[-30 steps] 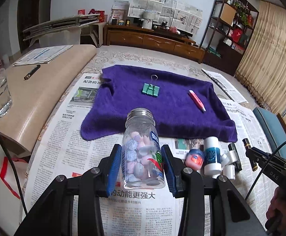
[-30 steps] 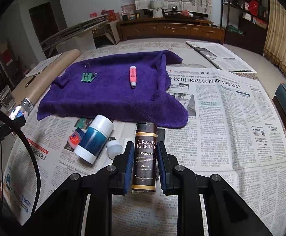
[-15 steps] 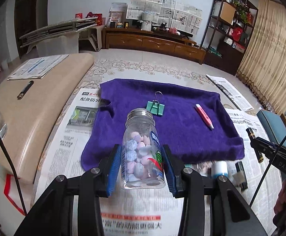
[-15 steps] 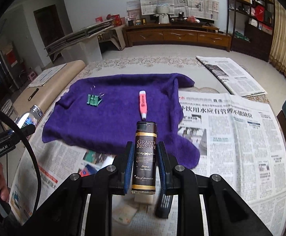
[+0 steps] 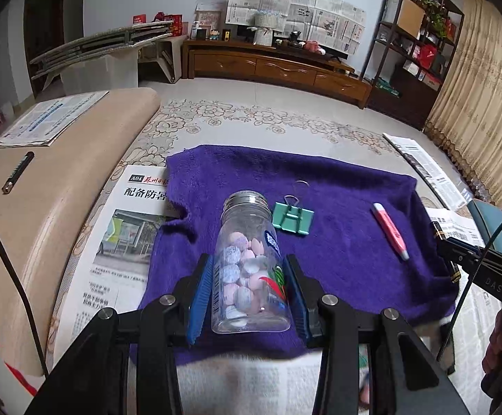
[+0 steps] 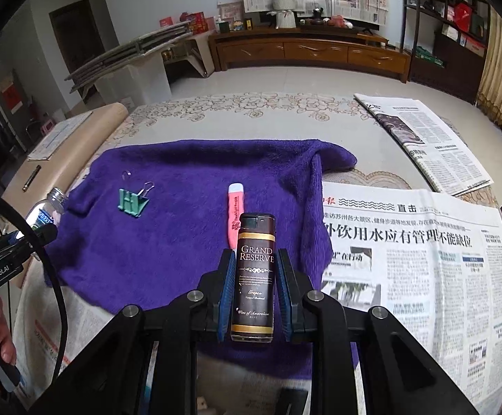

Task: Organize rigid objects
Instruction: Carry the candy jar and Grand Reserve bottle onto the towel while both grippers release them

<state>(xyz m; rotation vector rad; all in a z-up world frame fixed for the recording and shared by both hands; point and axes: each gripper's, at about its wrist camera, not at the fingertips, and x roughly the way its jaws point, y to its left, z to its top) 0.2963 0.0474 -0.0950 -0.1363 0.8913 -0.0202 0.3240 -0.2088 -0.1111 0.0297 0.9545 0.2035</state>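
Left-wrist view: the left gripper (image 5: 249, 292) holds a clear plastic jar (image 5: 249, 269) between its blue-padded fingers (image 5: 201, 297), the pads pressed against both sides of the jar's lower body; the jar has a silver screw lid, a blue label and pastel tablets inside, and sits above the near edge of a purple towel (image 5: 337, 266). On the towel lie a green binder clip (image 5: 292, 219), just beyond and right of the jar's lid, and a pink marker (image 5: 389, 230), well apart to the right. Newspaper sheets (image 5: 119, 238) cover the surface under and beside the towel, and a black pen (image 5: 17, 172) rests on the tan padded ledge at far left. The right gripper (image 5: 472, 263) appears at the right edge of this view, carrying a dark object over the towel's right side. Right-wrist view: the right gripper (image 6: 253, 294) clamps a dark brown lighter (image 6: 254, 276) printed "GRAND RESERVE", upright between its pads, above the towel (image 6: 182, 242) near its front right part. The marker (image 6: 235, 212) lies directly beyond the lighter's top; the binder clip (image 6: 132, 200) lies farther left. The jar (image 6: 45, 214) in the left gripper (image 6: 26, 238) shows at the towel's left edge.
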